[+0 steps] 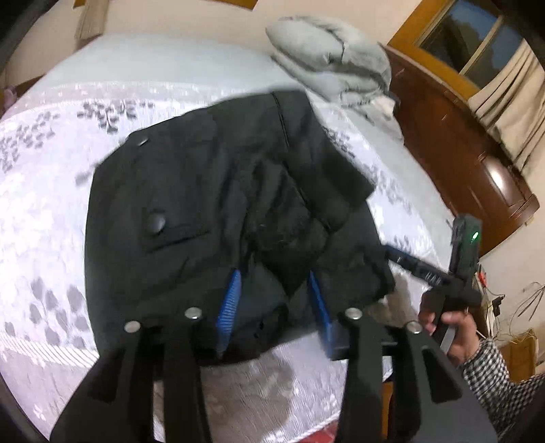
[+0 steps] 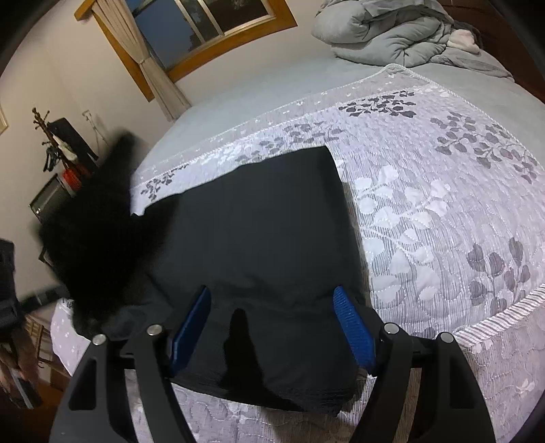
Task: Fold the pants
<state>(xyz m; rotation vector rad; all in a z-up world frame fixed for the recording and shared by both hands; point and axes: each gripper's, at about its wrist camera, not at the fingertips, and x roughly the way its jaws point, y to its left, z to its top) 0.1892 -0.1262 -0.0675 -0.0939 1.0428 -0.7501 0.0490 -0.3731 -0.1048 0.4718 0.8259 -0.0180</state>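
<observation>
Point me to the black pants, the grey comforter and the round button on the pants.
black pants (image 2: 265, 231), right wrist view, on the flat folded panel.
grey comforter (image 2: 385, 34), right wrist view, on its bunched middle.
round button (image 1: 155, 222), left wrist view, on the button's face above the pocket flap.

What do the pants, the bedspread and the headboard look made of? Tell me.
Pants: matte black woven cloth, probably cotton blend; soft creases, button. Bedspread: quilted fabric, slight sheen; stitched leaf pattern. Headboard: dark varnished wood; glossy reflections.

Home bedroom, bed (image 2: 442, 211), duvet (image 2: 385, 37), curtained window (image 2: 204, 24)
</observation>
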